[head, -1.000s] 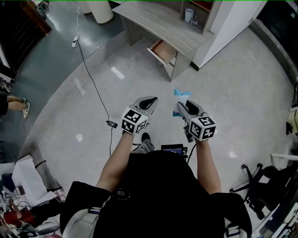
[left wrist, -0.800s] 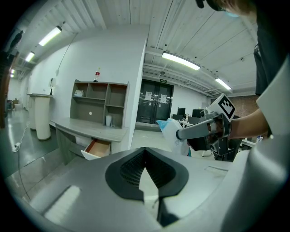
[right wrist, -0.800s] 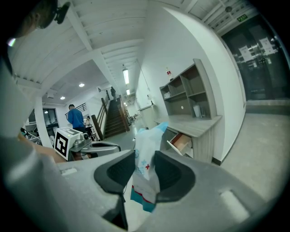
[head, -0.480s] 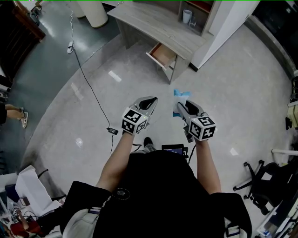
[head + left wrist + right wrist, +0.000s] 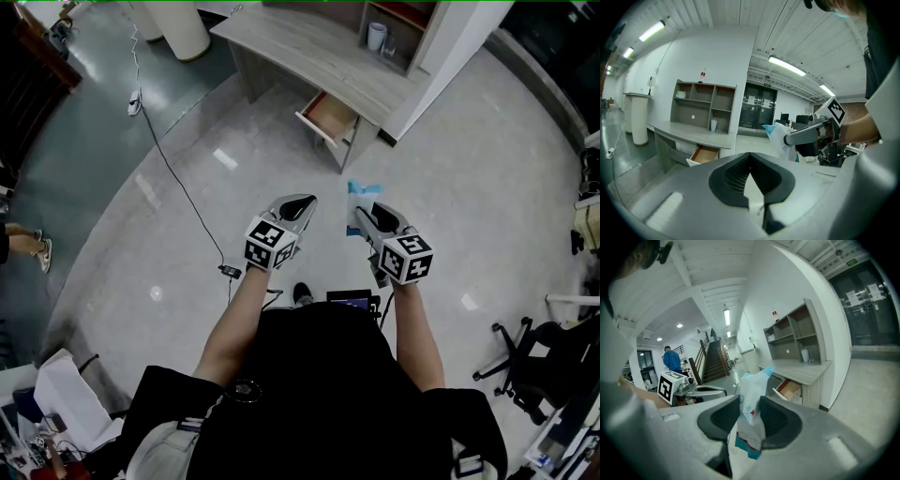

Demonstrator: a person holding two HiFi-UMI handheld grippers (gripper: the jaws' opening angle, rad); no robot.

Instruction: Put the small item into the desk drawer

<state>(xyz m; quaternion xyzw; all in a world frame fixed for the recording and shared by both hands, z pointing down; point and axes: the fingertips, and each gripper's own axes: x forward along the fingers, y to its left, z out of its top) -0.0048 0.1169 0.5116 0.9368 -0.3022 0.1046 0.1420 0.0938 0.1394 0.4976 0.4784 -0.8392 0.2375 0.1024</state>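
Two grippers show in the head view, side by side above the floor [image 5: 469,178]: the left gripper [image 5: 300,203] and the right gripper [image 5: 360,216], with one small blue-and-white packet [image 5: 363,187] at the right one's tip. Ahead stands one table [image 5: 309,42] with one drawer [image 5: 330,112] pulled open, well apart from the packet. In the left gripper view, its two fingers are pressed together at the tips with nothing between them. In the right gripper view, its two fingers pinch the packet, which stands upright between them, with the open drawer beyond.
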